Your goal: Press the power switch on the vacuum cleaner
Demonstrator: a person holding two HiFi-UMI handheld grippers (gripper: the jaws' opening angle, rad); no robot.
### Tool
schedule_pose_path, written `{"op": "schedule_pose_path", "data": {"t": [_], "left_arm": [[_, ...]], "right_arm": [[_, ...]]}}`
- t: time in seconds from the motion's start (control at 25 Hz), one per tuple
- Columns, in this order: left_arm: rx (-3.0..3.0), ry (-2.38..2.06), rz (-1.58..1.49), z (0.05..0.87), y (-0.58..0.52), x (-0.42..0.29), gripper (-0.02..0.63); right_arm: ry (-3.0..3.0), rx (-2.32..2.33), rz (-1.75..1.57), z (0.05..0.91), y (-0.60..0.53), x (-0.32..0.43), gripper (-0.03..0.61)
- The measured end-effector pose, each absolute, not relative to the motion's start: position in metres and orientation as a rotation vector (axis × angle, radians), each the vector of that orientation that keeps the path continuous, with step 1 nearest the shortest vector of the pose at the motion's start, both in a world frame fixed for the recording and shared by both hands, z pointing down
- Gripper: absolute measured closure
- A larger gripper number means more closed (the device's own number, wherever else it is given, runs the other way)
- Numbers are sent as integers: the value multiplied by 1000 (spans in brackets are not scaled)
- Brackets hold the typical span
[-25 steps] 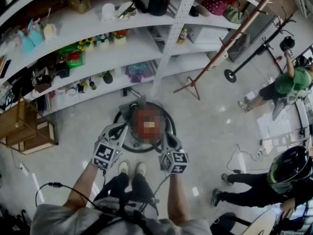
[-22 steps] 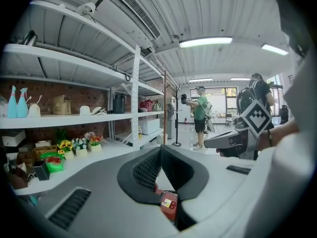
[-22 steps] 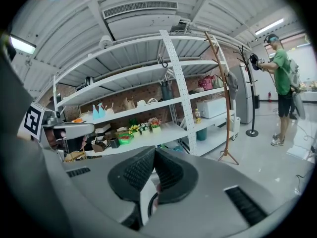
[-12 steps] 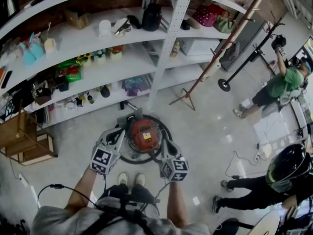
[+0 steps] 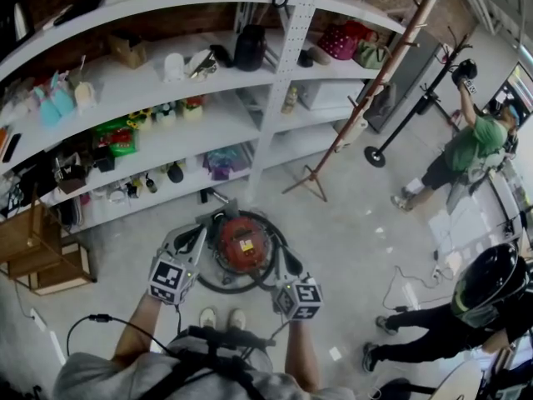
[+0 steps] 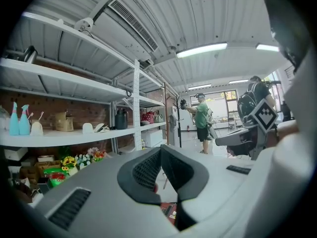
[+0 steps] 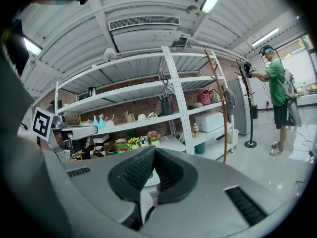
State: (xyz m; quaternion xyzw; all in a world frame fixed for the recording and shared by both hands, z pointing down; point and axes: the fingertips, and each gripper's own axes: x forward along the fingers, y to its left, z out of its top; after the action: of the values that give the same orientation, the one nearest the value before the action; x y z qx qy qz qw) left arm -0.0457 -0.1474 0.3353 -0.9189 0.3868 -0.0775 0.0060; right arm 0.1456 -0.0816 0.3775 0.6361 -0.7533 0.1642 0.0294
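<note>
Since a second ago the head has tipped up a bit, so more of the top shelves (image 5: pixel 166 98) shows and the vacuum cleaner (image 5: pixel 242 240) sits lower in the head view. Both grippers have stayed close to it, one on each side.

The vacuum cleaner is red and round. It stands on the floor (image 5: pixel 350 223), between the bottom shelf and the person's shoes (image 5: pixel 221 317). A black hose (image 5: pixel 218 287) curls around it.

The left gripper (image 5: pixel 198 235) is by its left side and the right gripper (image 5: pixel 281 257) is by its right side. Each gripper is clenched, with its black pads meeting at the tip and nothing held between them.

The vacuum cleaner looks heavy and hard, so it should stay put when pushed from above. It may have wheels, so a push from the side could make it roll. It does not need lifting or grabbing. The switch is too small to pick out here. A closed gripper tip pressing straight down on it looks like the best way.
</note>
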Motion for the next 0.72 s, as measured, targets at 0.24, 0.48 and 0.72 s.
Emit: {"op": "schedule_pose_path", "data": {"t": [0.24, 0.48, 0.72], "left_arm": [[-2838, 1190, -219, 324, -143, -47, 606], [-2821, 1211, -197, 313, -140, -54, 607], [-2797, 1196, -211, 311, -136, -58, 607]], "right_arm": [[-2333, 2005, 460, 364, -73, 153, 566], [-2347, 2024, 431, 350, -68, 155, 566], [-2357, 2032, 397, 340, -60, 155, 566]]}}
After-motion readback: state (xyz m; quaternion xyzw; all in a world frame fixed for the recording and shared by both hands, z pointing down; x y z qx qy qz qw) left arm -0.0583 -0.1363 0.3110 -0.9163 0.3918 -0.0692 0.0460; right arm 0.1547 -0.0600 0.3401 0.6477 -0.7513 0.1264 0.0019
